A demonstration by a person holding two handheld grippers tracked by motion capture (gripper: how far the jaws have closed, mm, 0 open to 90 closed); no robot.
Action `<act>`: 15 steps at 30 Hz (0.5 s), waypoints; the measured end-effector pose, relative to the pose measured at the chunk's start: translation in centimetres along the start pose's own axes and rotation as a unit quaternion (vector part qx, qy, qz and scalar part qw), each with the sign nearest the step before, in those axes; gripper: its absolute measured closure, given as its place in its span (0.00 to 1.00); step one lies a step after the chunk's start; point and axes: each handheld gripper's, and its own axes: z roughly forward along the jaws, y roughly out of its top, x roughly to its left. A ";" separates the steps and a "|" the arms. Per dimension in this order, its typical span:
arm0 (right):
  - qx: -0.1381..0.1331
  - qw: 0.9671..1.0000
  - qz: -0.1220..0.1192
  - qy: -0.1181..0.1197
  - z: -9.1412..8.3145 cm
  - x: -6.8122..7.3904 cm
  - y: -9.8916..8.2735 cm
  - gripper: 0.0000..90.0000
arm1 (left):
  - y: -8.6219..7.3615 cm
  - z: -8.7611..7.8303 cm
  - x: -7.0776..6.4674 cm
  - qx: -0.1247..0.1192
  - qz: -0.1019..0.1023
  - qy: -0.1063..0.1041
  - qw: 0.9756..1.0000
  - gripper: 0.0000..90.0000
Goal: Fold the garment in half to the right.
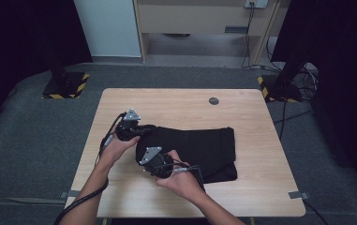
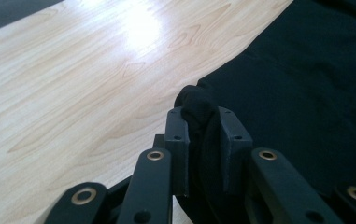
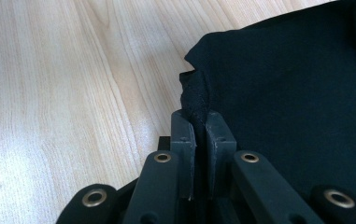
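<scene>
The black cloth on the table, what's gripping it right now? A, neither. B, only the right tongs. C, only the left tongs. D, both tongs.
D: the left tongs and the right tongs each pinch an edge of the black cloth.

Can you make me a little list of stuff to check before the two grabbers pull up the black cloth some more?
1. Left gripper pinching the black cloth: ok, a bunched edge sits between its jaws.
2. Right gripper pinching the cloth: ok, jaws nearly together on a fold.
3. Both grips on the same end of the cloth: ok, at its left end in the high view.
4. Rest of the cloth lying on the table: ok.
5. How many layers each grip holds: cannot tell.
</scene>
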 end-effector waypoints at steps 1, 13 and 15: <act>0.001 1.000 0.000 -0.001 0.0 0.0 0.0 0.94 | -0.1 0.0 0.0 0.001 0.000 0.000 1.000 0.85; 0.010 1.000 0.000 -0.001 0.3 0.3 0.7 0.94 | -0.5 -0.5 0.3 -0.006 -0.001 0.000 1.000 0.85; 0.010 1.000 0.000 0.001 0.4 0.4 0.9 0.94 | -0.7 -0.6 0.4 -0.006 -0.003 0.001 1.000 0.85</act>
